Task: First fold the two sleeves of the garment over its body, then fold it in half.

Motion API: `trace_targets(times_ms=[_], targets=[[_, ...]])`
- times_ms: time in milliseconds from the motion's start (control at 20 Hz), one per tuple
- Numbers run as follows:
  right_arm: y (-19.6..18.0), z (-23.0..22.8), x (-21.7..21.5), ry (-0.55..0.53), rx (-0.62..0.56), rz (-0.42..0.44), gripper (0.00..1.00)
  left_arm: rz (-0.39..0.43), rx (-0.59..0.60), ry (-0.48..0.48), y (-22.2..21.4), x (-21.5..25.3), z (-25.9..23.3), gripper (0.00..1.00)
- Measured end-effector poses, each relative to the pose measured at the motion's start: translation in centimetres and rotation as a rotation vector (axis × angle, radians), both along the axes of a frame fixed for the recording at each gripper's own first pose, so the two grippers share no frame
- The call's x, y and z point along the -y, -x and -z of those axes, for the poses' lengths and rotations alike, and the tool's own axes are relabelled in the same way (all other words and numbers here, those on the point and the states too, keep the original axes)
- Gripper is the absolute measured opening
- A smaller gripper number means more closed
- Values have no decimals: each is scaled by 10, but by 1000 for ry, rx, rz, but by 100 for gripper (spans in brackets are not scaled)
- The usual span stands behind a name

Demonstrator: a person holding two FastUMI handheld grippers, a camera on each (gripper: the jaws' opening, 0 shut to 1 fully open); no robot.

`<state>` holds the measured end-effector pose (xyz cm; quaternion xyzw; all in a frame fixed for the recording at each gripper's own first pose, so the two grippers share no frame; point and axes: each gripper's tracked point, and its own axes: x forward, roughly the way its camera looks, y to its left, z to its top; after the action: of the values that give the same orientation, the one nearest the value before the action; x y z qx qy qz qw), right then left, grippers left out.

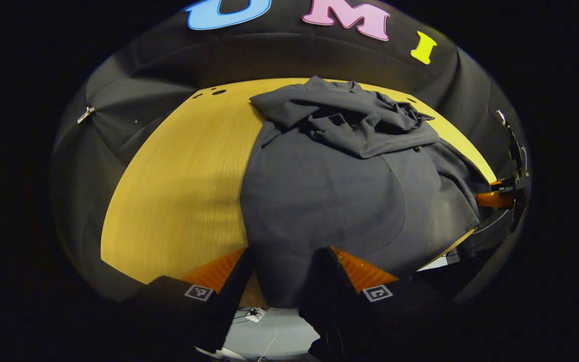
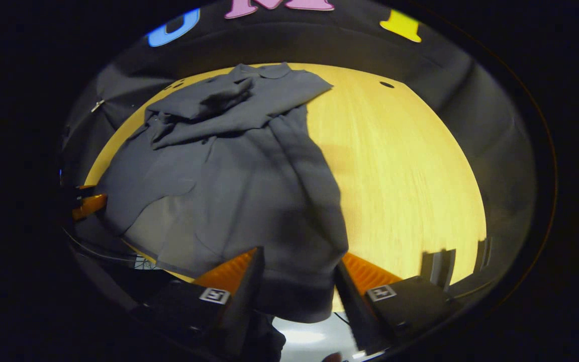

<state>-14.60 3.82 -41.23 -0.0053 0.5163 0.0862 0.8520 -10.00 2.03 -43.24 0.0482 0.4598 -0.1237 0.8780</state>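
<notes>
The left gripper (image 1: 282,281) and right gripper (image 2: 297,289) stand spread astride the dark grey cloth garment's (image 1: 329,196) hem at the yellow wooden table's (image 1: 179,191) near edge; pinch both corners evenly, then carry the hem toward the collar, sleeves lying bunched there.

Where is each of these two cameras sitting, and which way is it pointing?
Left gripper view: rides on the left gripper at the table's near edge, facing across the grey garment toward the booth wall; its two fingers flank the hem; the other gripper shows far right.
Right gripper view: rides on the right gripper at the same near edge, facing the same way; its fingers flank the hem; the other gripper shows far left.
Shared: the garment with bunched sleeves, the yellow table.
</notes>
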Motion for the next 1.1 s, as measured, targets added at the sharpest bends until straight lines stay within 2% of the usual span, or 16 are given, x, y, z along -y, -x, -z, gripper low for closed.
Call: trace_targets(times_ms=[50,200,250,450,650,1000,1100], targets=[[1,-1,-7,-29,2,-12,54,39,-3,17,-3,11,0,71],[-2,-2,-15,-102,-38,-30,8,85,-3,42,-16,27,-3,8],[-6,0,-15,-122,-57,-22,5,102,-9,44,-20,29,-3,7],[-9,-16,-10,-160,-31,2,6,122,15,34,-30,24,-19,5],[-22,-54,-4,-220,53,63,5,86,64,80,-36,14,-61,6],[-99,-136,2,-286,267,102,5,28,211,162,-98,16,-141,6],[-120,-155,-1,-300,321,91,5,37,254,154,-117,17,-155,5]])
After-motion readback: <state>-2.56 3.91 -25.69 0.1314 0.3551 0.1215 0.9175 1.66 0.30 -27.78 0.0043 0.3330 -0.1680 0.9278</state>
